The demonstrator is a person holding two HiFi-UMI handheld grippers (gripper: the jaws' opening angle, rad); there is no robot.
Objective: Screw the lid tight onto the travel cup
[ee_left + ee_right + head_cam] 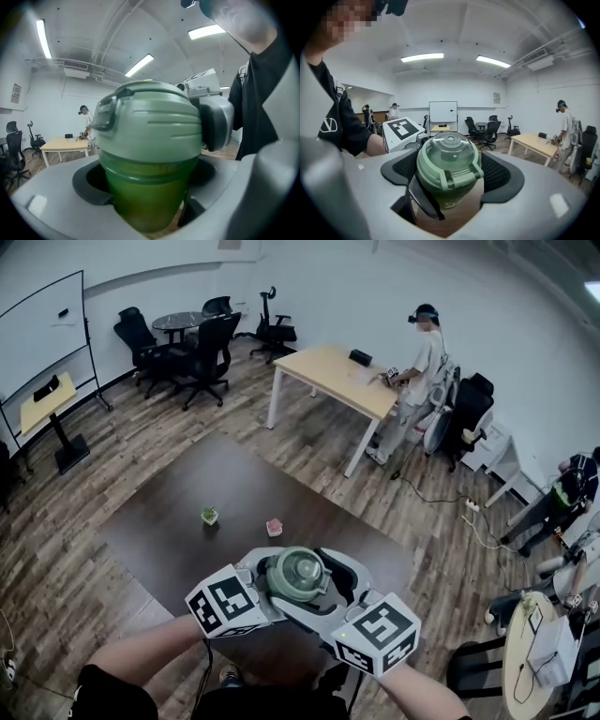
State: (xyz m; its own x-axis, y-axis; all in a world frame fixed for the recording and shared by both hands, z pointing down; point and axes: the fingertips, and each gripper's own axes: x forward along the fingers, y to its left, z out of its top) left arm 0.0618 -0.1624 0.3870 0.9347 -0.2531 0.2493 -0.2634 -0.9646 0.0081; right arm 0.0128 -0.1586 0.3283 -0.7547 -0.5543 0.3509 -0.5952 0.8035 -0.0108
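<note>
I hold the green travel cup (298,576) in the air between both grippers, above the near edge of the dark brown table (178,521). My left gripper (277,589) is shut on the translucent green cup body (145,192), which fills the space between its jaws. The pale green lid (150,122) sits on top of the cup. My right gripper (450,176) is shut on that lid (447,161), its dark pads (502,174) against the lid's sides; the clear dome faces its camera. The right gripper's pad (216,126) shows pressed on the lid in the left gripper view.
On the table lie a small green object (209,516) and a small pink one (274,527). Further off stand a light wooden table (319,371) with a person (422,357) beside it, several black office chairs (202,352) and a whiteboard (42,334).
</note>
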